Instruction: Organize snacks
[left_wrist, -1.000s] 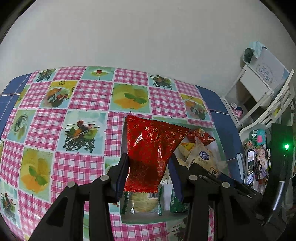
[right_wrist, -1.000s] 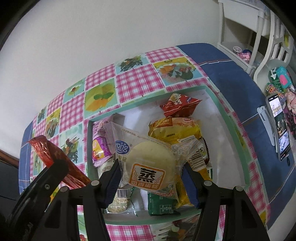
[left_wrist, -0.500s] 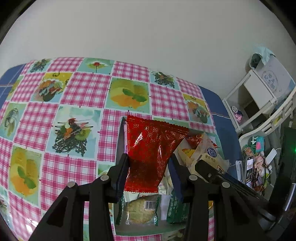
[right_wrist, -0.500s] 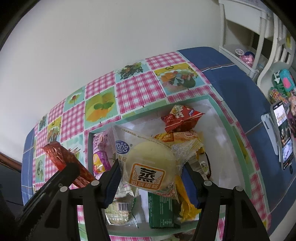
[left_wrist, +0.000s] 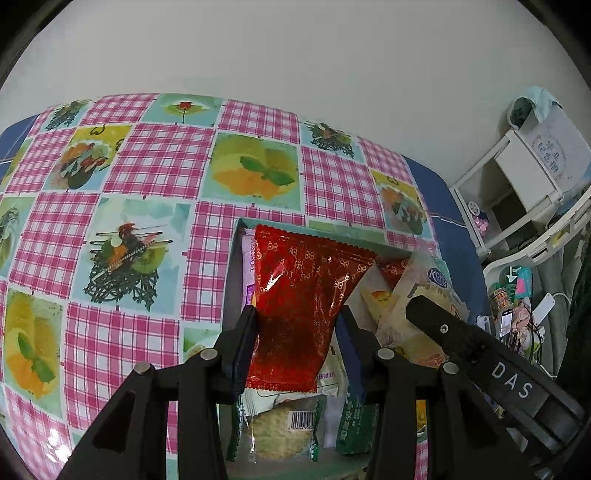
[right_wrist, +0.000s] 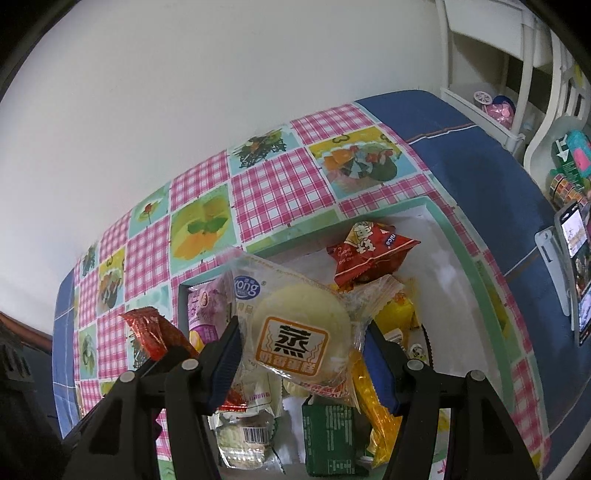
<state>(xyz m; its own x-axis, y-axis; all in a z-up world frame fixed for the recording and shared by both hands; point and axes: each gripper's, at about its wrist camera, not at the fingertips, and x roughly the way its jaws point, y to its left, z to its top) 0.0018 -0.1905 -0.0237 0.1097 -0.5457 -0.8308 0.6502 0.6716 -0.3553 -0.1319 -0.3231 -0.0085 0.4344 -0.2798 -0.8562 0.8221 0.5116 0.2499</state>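
Seemingly midway, left fingers pinch a red packet, right fingers a steamed cake, over the half-filled tray, empty toward 2 o'clock.

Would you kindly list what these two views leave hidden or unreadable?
- Left wrist: the shiny red foil packet in the left tool hides most of the green-rimmed tray.
- Right wrist: the clear-wrapped pale round cake in the right tool covers the snacks beneath.
- Right wrist: the dark green box is cut off by the bottom edge; its print is too small.
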